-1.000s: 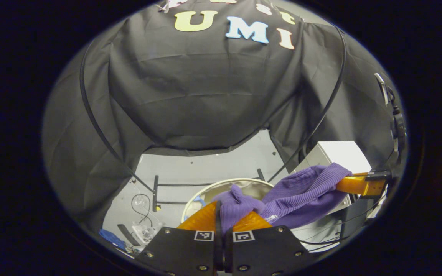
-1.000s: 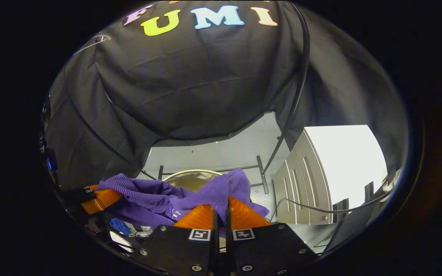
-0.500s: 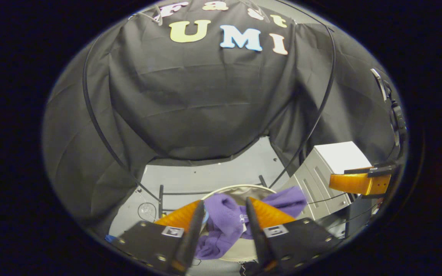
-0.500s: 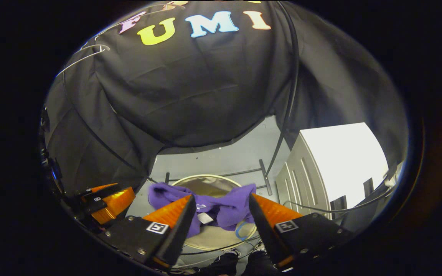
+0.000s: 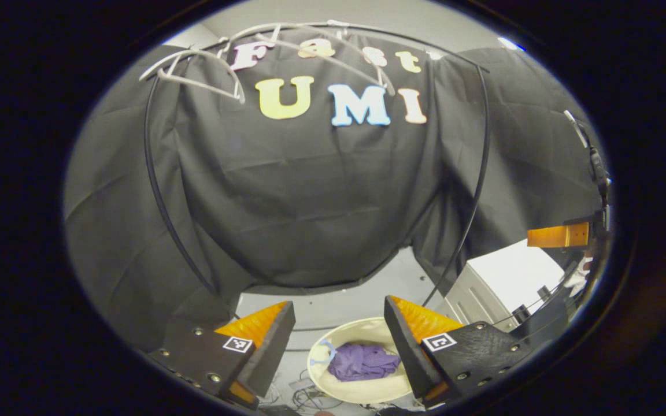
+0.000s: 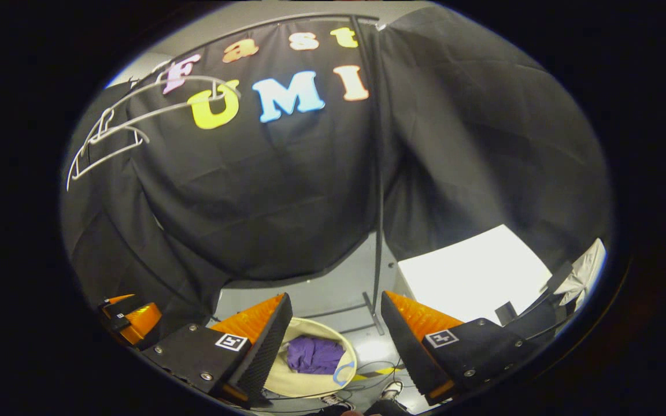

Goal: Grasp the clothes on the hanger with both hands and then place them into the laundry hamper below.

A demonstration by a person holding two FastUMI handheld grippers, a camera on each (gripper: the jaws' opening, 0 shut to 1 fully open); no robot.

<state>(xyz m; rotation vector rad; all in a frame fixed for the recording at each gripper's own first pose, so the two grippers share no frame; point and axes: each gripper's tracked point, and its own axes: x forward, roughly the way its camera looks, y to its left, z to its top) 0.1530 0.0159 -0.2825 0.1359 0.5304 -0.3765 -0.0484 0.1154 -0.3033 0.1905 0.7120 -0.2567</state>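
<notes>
The purple garment point(image 5: 363, 362) lies crumpled inside the round cream laundry hamper point(image 5: 333, 388) on the floor, also seen as the purple garment point(image 6: 313, 354) in the hamper point(image 6: 287, 382) in the right gripper view. My left gripper point(image 5: 339, 315) hangs open high above the hamper, nothing between its fingers. My right gripper point(image 6: 336, 309) is likewise open and empty above the hamper. Bare white hangers point(image 5: 194, 63) hang on the black rail at the top left, and the hangers point(image 6: 130, 127) appear again in the right gripper view. The right gripper's finger point(image 5: 558, 236) shows at the far right of the left gripper view.
A black clothes rack frame point(image 5: 159, 190) arches around the hamper, with its upright post point(image 6: 378, 190) and floor feet. A white cabinet point(image 6: 472, 283) stands to the right of the hamper. Cables point(image 5: 304, 396) lie on the grey floor beside the hamper.
Both grippers opened and let go of the purple garment, which dropped into the hamper. Both grippers then rose well above it, bringing the hangers into sight.
</notes>
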